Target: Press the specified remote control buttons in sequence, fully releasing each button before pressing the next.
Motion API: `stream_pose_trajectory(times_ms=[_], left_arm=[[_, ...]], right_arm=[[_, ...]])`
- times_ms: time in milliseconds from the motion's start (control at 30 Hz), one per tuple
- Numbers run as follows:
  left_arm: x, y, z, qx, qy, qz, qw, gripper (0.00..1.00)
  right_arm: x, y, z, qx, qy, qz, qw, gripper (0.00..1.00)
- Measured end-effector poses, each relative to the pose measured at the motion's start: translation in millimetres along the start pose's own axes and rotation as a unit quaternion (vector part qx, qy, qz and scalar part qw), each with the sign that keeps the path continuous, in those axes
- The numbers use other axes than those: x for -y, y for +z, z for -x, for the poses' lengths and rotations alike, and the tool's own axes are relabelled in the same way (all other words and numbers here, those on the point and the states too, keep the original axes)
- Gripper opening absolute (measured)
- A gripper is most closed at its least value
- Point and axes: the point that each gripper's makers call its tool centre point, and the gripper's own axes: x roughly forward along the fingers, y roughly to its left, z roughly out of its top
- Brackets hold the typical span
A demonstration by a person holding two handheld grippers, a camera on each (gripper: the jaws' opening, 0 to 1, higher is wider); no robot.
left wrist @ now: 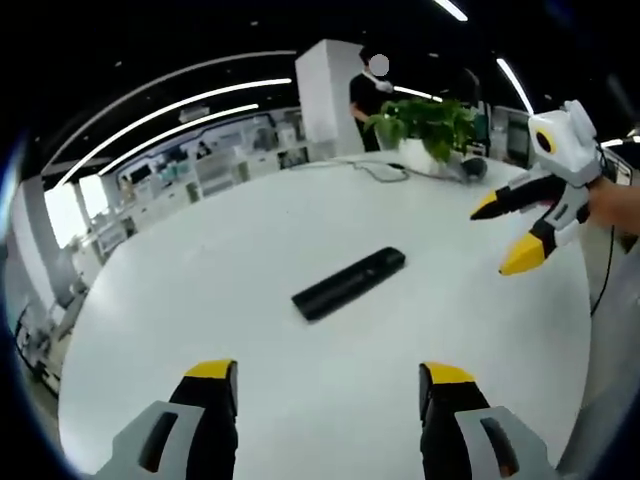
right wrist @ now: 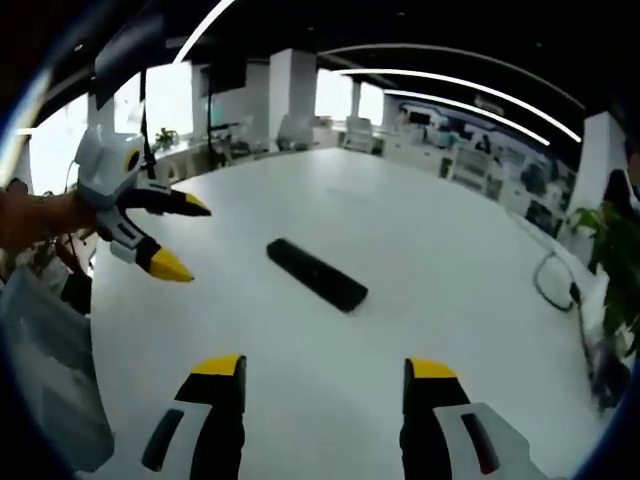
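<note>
**Remote dead ahead, lying diagonal**

Your left gripper [left wrist: 328, 385] and right gripper [right wrist: 319, 380] both hang jaws-apart, holding nothing. The remote [left wrist: 349, 283] lies flat mid-table [left wrist: 230, 240], between them, long axis slanting across both views. Neither looks clearly nearer.

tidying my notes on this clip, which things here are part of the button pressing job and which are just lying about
Part of the job:
- black remote control, flat on the white table
- left gripper, jaws apart, off the remote
- right gripper, jaws apart, off the remote

Just lying about:
- potted plant at the far table edge
- cable near the table edge
</note>
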Motion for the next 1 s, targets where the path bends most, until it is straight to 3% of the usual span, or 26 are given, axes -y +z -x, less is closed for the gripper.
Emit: stream_pose_trajectory(times_ms=[533,1000], left_arm=[[-3.5,-11.0,-17,-0.02,-0.025,-0.012,0.9994,0.75],[-13.3,-0.2,-27,-0.005,-0.045,-0.011,0.9989,0.75]], right_arm=[[18,-8.1,-20,-0.013,0.004,0.007,0.9999,0.61],[30,-6.2,-34,-0.014,0.011,0.021,0.9996,0.6]])
